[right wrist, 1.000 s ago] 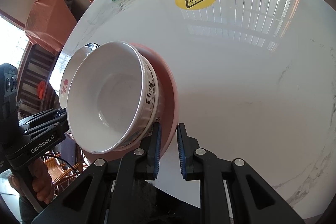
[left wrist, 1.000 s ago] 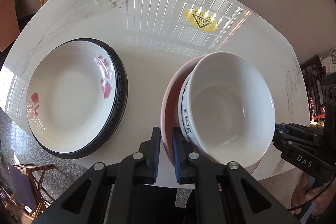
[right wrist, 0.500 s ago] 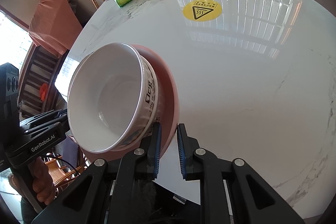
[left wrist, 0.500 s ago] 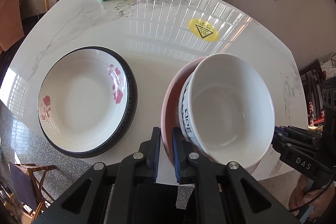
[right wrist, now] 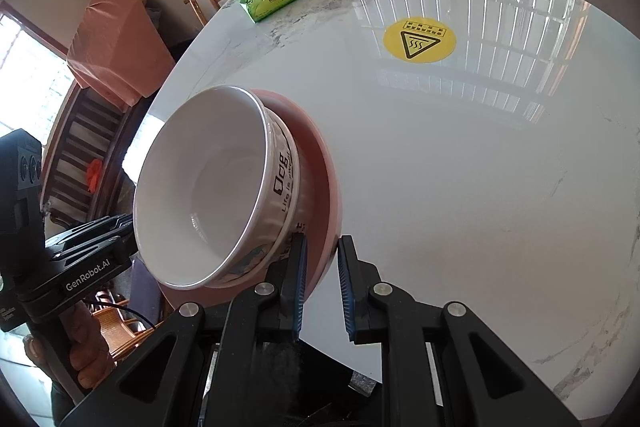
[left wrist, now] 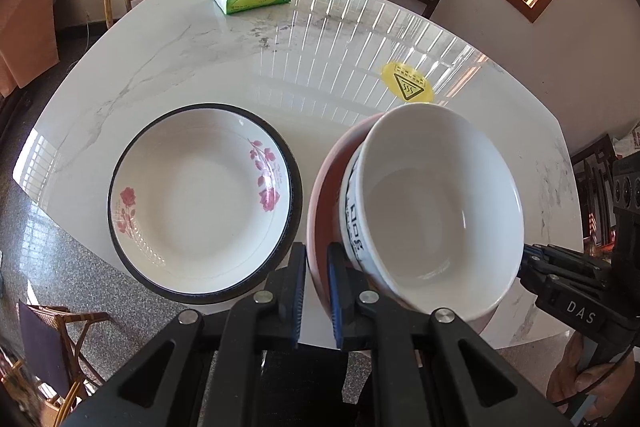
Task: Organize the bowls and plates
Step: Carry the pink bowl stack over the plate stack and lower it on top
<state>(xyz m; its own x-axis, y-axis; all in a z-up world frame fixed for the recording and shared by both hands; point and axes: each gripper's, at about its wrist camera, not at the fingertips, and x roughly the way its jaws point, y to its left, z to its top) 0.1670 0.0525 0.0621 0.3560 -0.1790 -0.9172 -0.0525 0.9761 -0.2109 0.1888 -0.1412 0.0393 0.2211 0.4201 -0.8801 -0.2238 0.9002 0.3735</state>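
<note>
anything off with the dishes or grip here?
Nothing damaged or spilled. Left gripper and right gripper pinch opposite rims of the pink plate, with the white bowl on it. The floral plate sits flat in a black-rimmed one.

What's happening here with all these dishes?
A person holds a gripper in each hand. The left gripper and the right gripper are both shut on opposite edges of a pink plate that carries a white bowl, held above the marble table. Beside it on the table sits a rose-patterned plate stacked on a black-rimmed one.
</note>
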